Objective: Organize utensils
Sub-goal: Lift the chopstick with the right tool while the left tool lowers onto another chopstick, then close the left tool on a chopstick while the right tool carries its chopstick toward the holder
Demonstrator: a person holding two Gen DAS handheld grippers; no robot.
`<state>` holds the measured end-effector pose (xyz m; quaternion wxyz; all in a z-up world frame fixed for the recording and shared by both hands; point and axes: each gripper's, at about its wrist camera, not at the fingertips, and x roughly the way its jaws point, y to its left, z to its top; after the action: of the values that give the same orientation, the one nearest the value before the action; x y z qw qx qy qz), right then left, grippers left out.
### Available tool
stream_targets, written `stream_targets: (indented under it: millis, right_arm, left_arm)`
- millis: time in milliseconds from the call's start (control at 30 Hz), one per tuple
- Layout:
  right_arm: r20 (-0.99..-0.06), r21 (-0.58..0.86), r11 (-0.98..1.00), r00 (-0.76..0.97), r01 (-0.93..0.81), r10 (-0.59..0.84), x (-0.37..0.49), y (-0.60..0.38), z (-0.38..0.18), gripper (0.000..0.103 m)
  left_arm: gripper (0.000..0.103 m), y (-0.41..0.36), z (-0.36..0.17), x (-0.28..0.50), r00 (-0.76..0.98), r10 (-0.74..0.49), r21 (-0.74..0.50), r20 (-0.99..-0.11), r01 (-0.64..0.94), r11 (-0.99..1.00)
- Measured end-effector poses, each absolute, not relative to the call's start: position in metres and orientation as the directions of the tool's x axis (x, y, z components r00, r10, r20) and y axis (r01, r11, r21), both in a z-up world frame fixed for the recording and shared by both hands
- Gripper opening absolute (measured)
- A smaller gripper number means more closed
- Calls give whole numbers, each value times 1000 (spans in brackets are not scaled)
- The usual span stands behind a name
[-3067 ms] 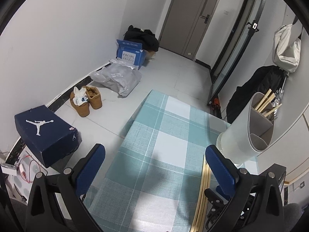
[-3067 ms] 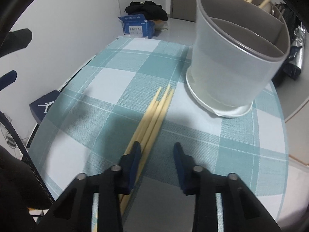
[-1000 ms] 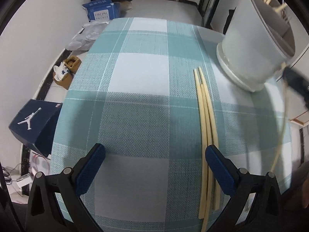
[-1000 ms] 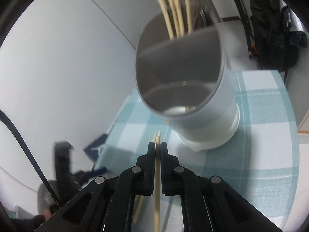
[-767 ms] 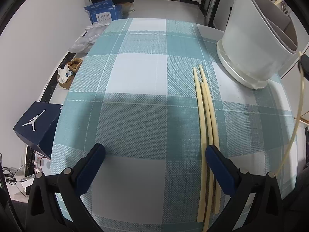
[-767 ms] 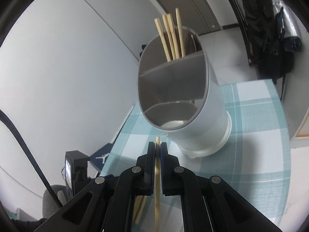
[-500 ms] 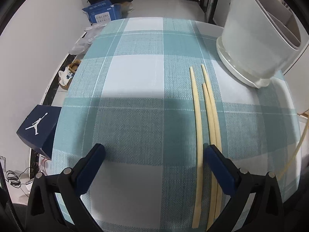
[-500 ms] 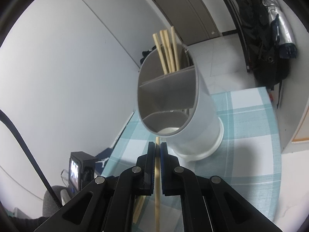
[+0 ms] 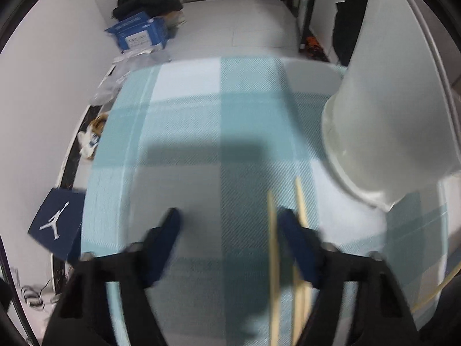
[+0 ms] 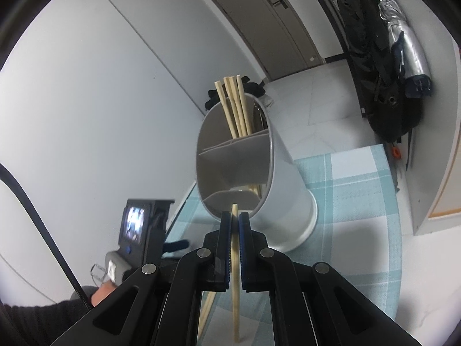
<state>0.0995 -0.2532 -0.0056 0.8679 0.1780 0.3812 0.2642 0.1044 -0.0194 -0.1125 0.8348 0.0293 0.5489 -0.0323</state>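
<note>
A white divided utensil holder (image 10: 276, 190) stands on the teal checked tablecloth (image 10: 360, 201); several wooden chopsticks (image 10: 233, 109) stand in its far compartment. My right gripper (image 10: 235, 216) is shut on one chopstick (image 10: 235, 274), held upright just in front of the holder's rim. In the left wrist view the holder (image 9: 389, 115) is at the right. My left gripper (image 9: 230, 216) is open and low over the cloth; loose chopsticks (image 9: 272, 259) lie by its right finger (image 9: 299, 248).
The table's left edge drops to the floor, where a dark shoe box (image 9: 57, 225), shoes (image 9: 92, 132) and a blue carton (image 9: 138, 31) lie. Black bags (image 10: 380, 66) hang at the right wall. The left hand-held unit (image 10: 141, 225) shows beyond the table.
My left gripper has moved forward and down over the loose chopsticks and its fingers have narrowed. My right gripper has lifted the chopstick higher, level with the holder's rim.
</note>
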Motion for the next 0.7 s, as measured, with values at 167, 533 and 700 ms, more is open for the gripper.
stream_targets:
  millis: [167,533,700]
  right_arm:
    - [-561,517,796,577,-315,593,105,-258,-4,4]
    - [-559,495,808,595,-320,578,108,-255,0,4]
    - [-553,446,826,619,-346,558,93,-246,6,4]
  left_arm:
    - [5,-26,-110,108,389,-77,-39,-918,104,994]
    - [1,-3,-73,98,500,-120,-171,-858,-58,983]
    - [0,4,-32,73,637,-131,-205,-760,-43,978]
